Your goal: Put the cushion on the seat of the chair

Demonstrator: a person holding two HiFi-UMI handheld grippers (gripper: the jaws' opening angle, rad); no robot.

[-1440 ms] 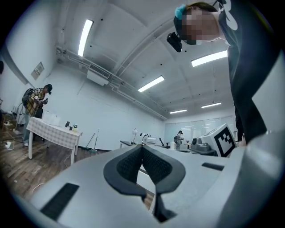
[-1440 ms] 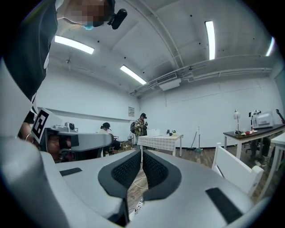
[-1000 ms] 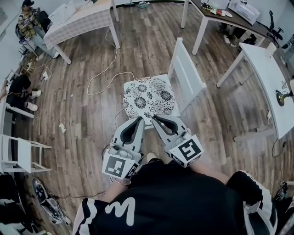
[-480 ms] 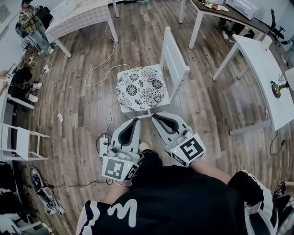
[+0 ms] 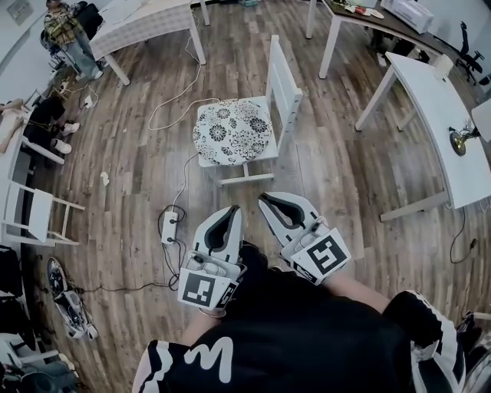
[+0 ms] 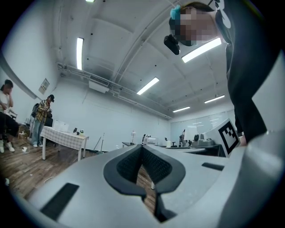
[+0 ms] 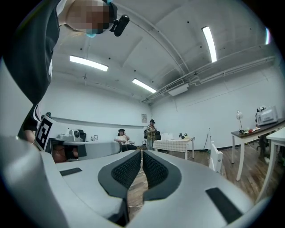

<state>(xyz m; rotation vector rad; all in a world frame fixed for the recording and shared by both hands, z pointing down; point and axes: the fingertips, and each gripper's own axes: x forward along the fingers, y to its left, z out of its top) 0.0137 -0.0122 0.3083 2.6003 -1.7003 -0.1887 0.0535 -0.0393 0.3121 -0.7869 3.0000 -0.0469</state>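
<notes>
The black-and-white flowered cushion (image 5: 230,130) lies flat on the seat of the white chair (image 5: 282,80), which stands on the wooden floor in the upper middle of the head view. Both grippers are held close to the person's body, well short of the chair. My left gripper (image 5: 230,209) is shut with nothing in it, and its pads meet at the tips in the left gripper view (image 6: 142,147). My right gripper (image 5: 265,198) is also shut and empty (image 7: 141,152). The chair's back (image 7: 217,162) shows at the right of the right gripper view.
A power strip (image 5: 169,227) and a cable lie on the floor left of the grippers. A cloth-covered table (image 5: 146,19) and a standing person (image 5: 69,34) are at far left. White tables (image 5: 437,115) stand at right, and another white chair (image 5: 34,222) at left.
Both grippers have drawn back from the chair, side by side and still shut. The chair with the cushion on its seat now lies farther off.
</notes>
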